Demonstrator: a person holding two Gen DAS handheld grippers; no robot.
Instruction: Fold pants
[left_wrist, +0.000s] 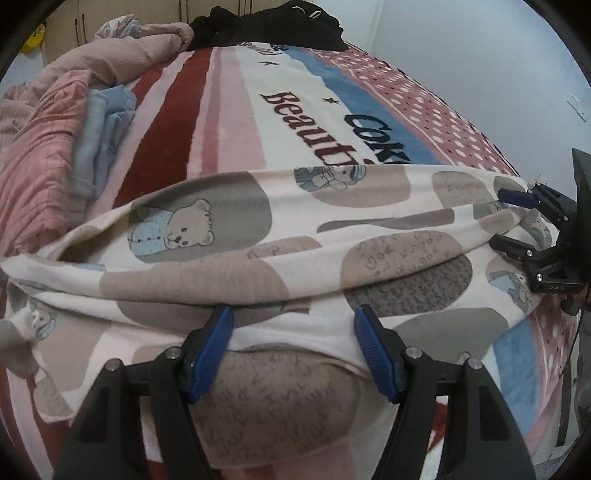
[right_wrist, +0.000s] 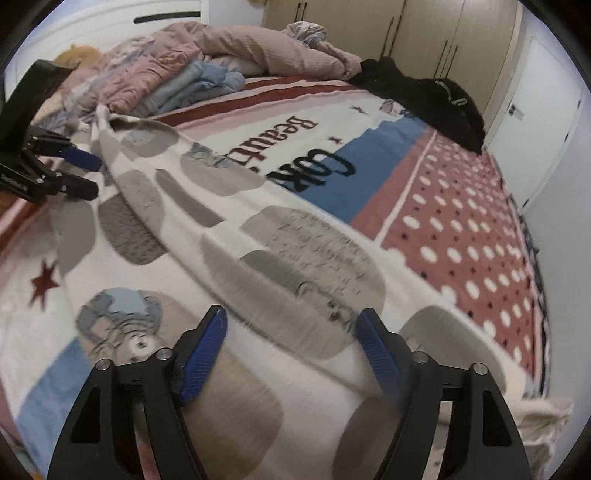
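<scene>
**Already one fold in, more to go**

Here both tools stand with their fingers spread wide and nothing between them. The left tool (left_wrist: 291, 354) hovers just over the near edge of the pants (left_wrist: 258, 258), its blue pads either side of a grey patch of the print without pinching it. The right tool (right_wrist: 291, 354) is equally open, poised above the other end of the same garment; in the left view it shows at the far right, its fingers apart beside the cloth.

The pants, cream with bears and grey blotches, lie across the striped blanket (left_wrist: 236, 122) on the bed. They appear doubled along their length, one layer lapping over another in a long band, so a first lengthwise fold seems done. What looks left is folding the band end to end and smoothing it; the edges are loose and rumpled.

Further off sit a pink quilt (right_wrist: 229, 48), some blue clothes (right_wrist: 199, 85) and a black garment (right_wrist: 424, 99).
</scene>
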